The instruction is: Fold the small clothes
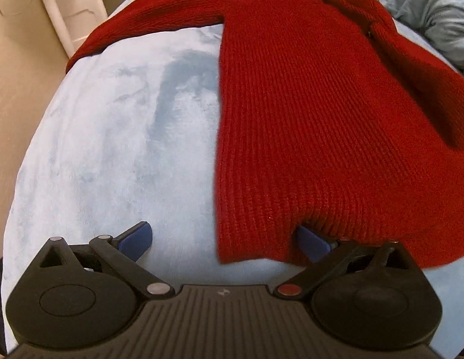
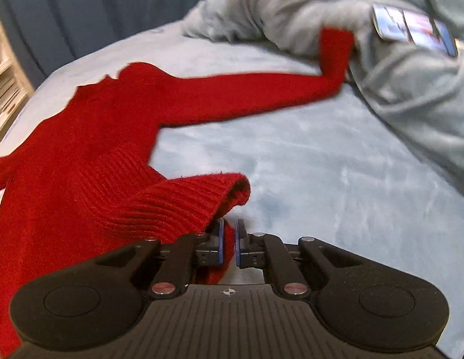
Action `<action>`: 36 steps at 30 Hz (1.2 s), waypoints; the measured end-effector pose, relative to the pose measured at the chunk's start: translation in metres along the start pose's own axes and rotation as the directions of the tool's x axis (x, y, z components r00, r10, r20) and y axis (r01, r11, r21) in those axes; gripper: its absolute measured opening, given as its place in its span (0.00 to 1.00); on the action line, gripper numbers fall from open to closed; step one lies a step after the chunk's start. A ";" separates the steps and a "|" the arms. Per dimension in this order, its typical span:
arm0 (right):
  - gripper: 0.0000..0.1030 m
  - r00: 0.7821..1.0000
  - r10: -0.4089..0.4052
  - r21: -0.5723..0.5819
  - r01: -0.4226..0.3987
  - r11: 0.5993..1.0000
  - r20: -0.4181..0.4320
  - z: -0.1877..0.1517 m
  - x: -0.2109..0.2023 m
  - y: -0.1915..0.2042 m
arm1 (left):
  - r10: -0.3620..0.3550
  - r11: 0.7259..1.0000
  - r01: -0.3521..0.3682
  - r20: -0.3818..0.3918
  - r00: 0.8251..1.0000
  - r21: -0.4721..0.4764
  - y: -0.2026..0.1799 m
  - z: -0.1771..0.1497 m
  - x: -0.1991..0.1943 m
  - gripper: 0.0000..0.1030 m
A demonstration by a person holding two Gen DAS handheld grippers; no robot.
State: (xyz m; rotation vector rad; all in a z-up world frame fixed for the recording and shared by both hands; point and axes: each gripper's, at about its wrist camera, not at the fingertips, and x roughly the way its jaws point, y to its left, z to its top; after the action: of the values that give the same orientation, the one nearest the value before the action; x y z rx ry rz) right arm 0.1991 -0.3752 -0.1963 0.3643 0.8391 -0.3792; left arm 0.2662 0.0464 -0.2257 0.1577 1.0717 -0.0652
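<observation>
A big bed point(image 1: 97, 149) with a fuzzy pale blue cover fills both views, and a crumpled grey-blue blanket point(image 2: 381, 74) is heaped at about 2 o'clock in the right view. The red knit sweater point(image 1: 306, 119) lies flat on the bed with its neck at 12 o'clock and its sleeves reaching out to 10 and 2 o'clock. It looks soft, thick and floppy, so it will likely sag and stretch when lifted; the hem corners look like good spots to grab. The right hand-held gripper point(image 2: 229, 239) is pinching the hem's right corner, which bunches up. The left hand-held gripper point(image 1: 226, 239) is spread wide around the hem's left corner, not squeezing yet.
</observation>
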 end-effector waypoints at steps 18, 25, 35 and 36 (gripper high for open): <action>0.61 0.997 0.055 -0.333 -0.067 0.940 -0.045 -0.059 -0.003 0.006 | 0.034 0.998 -0.036 0.035 0.999 0.045 -0.009 0.000 0.004 1.00; 0.62 0.982 0.187 -0.264 -0.188 0.946 -0.027 -0.026 -0.022 0.010 | -0.036 0.985 0.028 0.044 0.998 0.169 -0.024 0.004 0.002 1.00; 0.62 0.967 0.252 0.073 -0.254 0.964 0.040 0.045 0.020 0.006 | -0.077 0.995 0.077 -0.011 0.997 0.061 -0.008 0.008 0.014 1.00; 0.62 0.963 0.270 0.130 -0.271 0.954 0.025 0.048 0.024 0.002 | -0.074 0.996 0.074 -0.010 0.997 0.051 -0.005 0.008 0.015 1.00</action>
State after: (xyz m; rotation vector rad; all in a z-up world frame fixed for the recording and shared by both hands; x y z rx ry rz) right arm 0.2455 -0.3998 -0.1855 0.5937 0.7468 -0.1802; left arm 0.2794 0.0402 -0.2354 0.1643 1.0841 -0.1589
